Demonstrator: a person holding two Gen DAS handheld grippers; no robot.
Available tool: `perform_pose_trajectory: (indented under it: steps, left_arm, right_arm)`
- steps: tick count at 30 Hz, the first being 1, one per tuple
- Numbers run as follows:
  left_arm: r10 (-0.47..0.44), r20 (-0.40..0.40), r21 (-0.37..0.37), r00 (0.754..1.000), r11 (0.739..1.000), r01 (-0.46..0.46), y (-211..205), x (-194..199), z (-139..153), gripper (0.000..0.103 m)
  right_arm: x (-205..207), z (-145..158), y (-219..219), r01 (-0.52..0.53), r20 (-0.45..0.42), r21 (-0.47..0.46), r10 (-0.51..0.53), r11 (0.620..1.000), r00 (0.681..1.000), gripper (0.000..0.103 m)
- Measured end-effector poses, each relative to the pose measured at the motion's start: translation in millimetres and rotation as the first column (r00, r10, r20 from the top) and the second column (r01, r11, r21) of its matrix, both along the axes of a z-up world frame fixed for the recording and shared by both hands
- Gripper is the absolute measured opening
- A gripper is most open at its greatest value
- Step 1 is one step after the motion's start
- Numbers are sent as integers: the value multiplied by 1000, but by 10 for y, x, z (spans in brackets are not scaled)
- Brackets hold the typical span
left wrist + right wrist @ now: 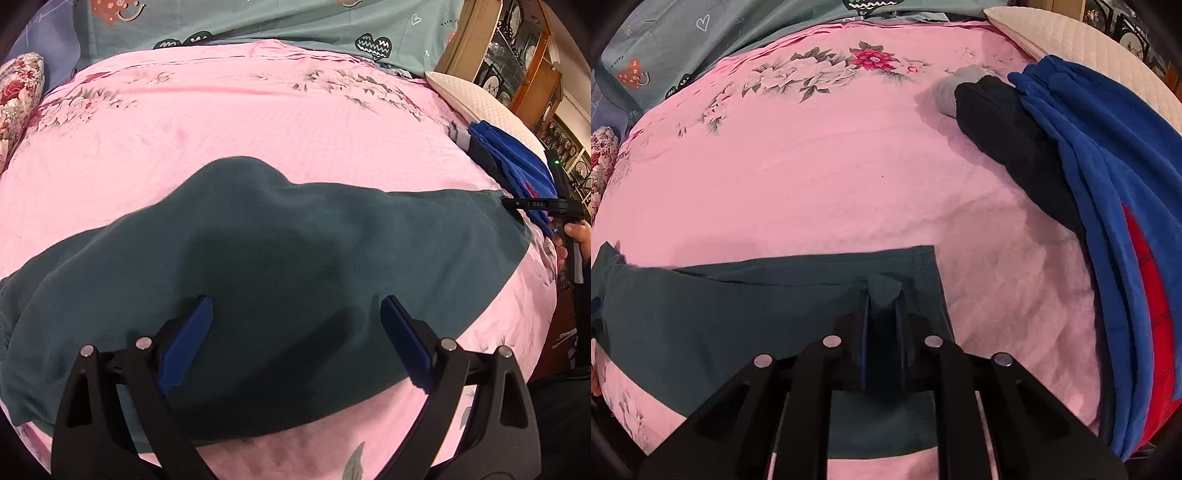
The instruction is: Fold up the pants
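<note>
Teal pants (280, 236) lie spread across the near part of the bed, on its pink floral sheet (258, 122), running from the left edge toward the right side. Your left claw (295, 343) hangs over the middle of them with its blue pads (192, 336) spread wide, nothing between them; the cloth lies beneath, and you cannot tell whether the tips touch it. Your right claw (882, 295) is at the pants' hemmed right end (923, 273), its jaws pressed nearly together and pinching a small tuft of the teal cloth, which pokes up between the tips. Just beyond that end, on the right side of the bed, sits a pile of other clothes: a black garment (1008, 140), blue fabric (1108, 155) over it, a red piece (1156, 295) showing below, and something grey (953, 88) behind. A quilted cream pillow (1082, 40) lies past the pile.
</note>
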State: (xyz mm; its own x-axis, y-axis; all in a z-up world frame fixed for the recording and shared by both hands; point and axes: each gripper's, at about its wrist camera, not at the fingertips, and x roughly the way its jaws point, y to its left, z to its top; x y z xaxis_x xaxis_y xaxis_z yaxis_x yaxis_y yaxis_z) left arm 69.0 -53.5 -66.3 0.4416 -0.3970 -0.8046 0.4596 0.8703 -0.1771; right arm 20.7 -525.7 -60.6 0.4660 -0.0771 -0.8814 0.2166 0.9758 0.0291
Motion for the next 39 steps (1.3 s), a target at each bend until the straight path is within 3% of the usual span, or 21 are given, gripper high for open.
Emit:
perform_pose_trajectory:
  steps: [4,7,10,13,15,17,18,19,21,23,25,28,30,33,35,37,39]
  left_arm:
    - [6,-1,9,1000,1000,-6,-12,27,12,93]
    - [14,5,2,1000,1000,-14,-21,49,27,93]
    - [26,9,-9,1000,1000,-26,-40,79,34,93]
    - [34,7,-5,999,999,-34,-69,109,6,93]
    - [35,11,7,999,999,-35,-88,115,-10,93]
    - [32,11,10,999,999,-32,-82,102,5,93]
    - [32,12,11,999,999,-32,-67,95,18,93]
    - [36,19,17,999,999,-37,-36,91,46,93]
    - [59,49,20,997,998,-60,58,102,138,93]
    - [106,86,0,991,994,-106,220,152,269,94]
    - [162,106,0,981,987,-163,351,253,327,96]
    - [217,73,78,973,972,-223,442,488,176,96]
    - [271,42,177,962,945,-274,525,621,-44,96]
    - [283,48,179,958,941,-287,667,557,-102,98]
    - [279,57,139,959,949,-284,758,438,-15,96]
    - [266,101,123,959,953,-277,858,279,87,96]
    - [280,153,164,948,939,-304,1002,157,152,97]
  right_arm:
    - [-184,456,-16,-8,154,29,3,1000,988,10]
    - [-166,674,-40,-2,187,26,-3,1000,982,10]
    - [43,528,-127,37,117,10,-38,999,992,10]
    - [239,127,-206,67,6,-1,-67,998,998,11]
    - [258,-36,-196,73,-22,-26,-74,997,997,15]
    - [195,-25,-178,95,-8,-70,-96,993,995,26]
    - [138,42,-186,121,12,-101,-120,988,993,38]
    - [69,124,-187,147,40,-135,-143,980,989,43]
    - [-68,278,-158,175,94,-153,-162,973,982,43]
    - [-203,404,-40,122,143,-59,-113,991,983,43]
    - [-235,341,116,42,119,18,-44,999,992,43]
    - [-192,-25,203,45,-10,26,-44,999,999,43]
    - [-214,-97,213,51,-3,2,-51,999,999,43]
    - [-195,89,260,90,28,39,-91,995,995,46]
    - [-82,348,559,-44,124,180,22,983,992,47]
    - [181,547,1033,-206,175,263,164,942,971,52]
    - [493,659,1534,-357,223,342,294,869,930,60]
